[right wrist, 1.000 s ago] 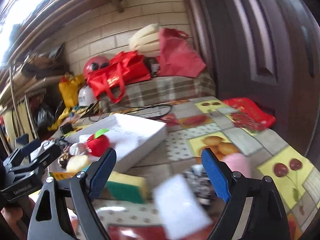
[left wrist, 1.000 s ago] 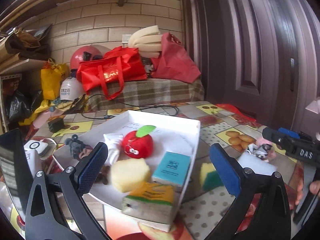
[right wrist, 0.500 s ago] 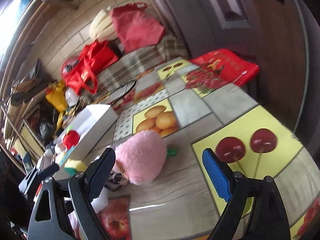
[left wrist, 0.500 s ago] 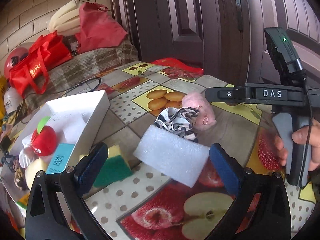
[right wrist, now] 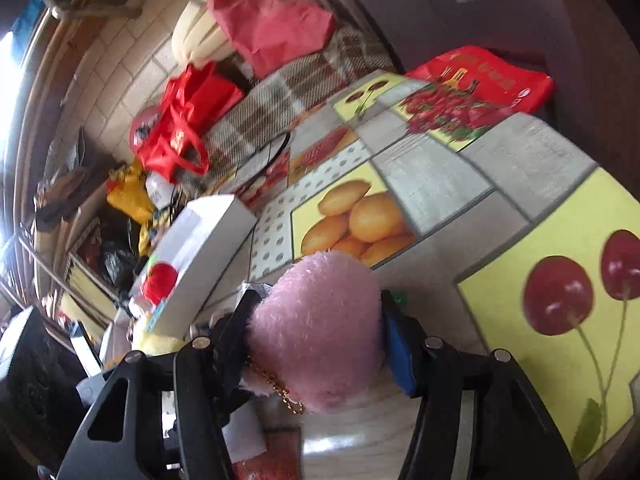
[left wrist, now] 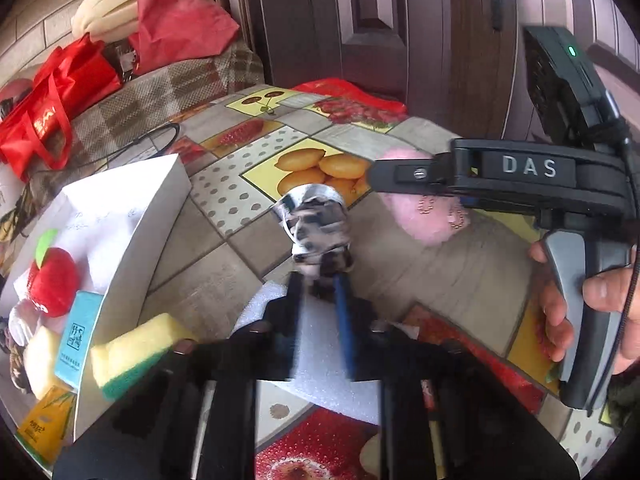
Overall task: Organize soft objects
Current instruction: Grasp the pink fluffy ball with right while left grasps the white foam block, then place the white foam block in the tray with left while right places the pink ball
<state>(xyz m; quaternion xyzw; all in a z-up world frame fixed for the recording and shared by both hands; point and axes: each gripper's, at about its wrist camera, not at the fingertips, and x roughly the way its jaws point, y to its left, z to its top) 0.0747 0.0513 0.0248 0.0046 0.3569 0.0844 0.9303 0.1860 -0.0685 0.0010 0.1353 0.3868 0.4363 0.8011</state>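
Since both belong in the white box [left wrist: 132, 216] at left, the left gripper [left wrist: 318, 292] pinches the black-and-white cloth [left wrist: 316, 220] while the right gripper [right wrist: 316, 332] clamps the pink plush [right wrist: 320, 320].

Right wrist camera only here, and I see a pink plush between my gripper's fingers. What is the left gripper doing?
Observer: The left gripper is shut on a black-and-white cloth bunched at its fingertips.
Operator: What's under it?
Observer: A white foam sheet lies flat on the tablecloth beneath its fingers.
Operator: Besides my pink plush, is anything else outside the box?
Observer: A yellow-and-green sponge sits against the white box, on its outer wall.
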